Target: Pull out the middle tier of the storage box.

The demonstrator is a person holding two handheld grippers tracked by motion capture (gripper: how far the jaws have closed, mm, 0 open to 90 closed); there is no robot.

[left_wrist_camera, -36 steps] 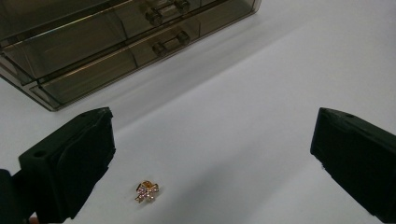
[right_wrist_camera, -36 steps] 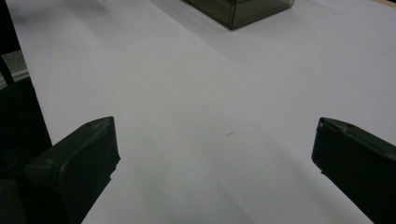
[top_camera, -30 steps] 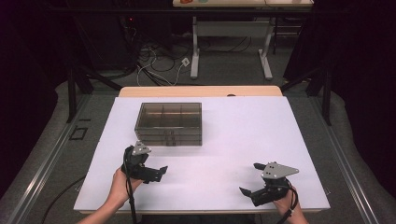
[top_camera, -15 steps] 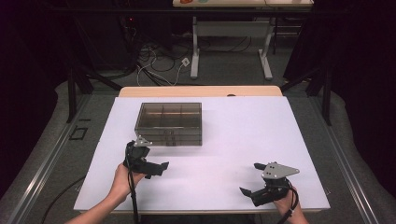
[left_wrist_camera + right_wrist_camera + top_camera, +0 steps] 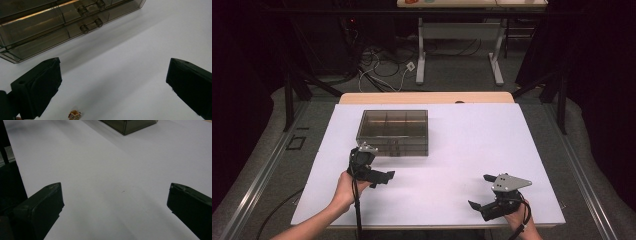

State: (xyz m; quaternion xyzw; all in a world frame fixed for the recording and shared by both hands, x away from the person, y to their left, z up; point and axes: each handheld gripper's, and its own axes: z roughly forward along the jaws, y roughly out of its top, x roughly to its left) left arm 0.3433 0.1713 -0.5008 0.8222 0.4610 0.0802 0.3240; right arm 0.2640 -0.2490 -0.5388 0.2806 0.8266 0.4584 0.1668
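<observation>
Left tool (image 5: 379,176) has edged up-frame toward the smoky drawer box (image 5: 393,132) over the last second, jaws spread, grasping nothing. Small gold ring (image 5: 75,115) lies on the desk (image 5: 472,145) between them, bottom edge of the left gripper view; pickup looks imminent. Right tool (image 5: 479,206) unmoved, released, lower right.

Looks like a lab or test room: white tabletop (image 5: 472,150) boxed in by black curtains (image 5: 602,75), loose cables (image 5: 377,70) on the grey floor, and a bare adjustable desk frame (image 5: 457,45) behind.
</observation>
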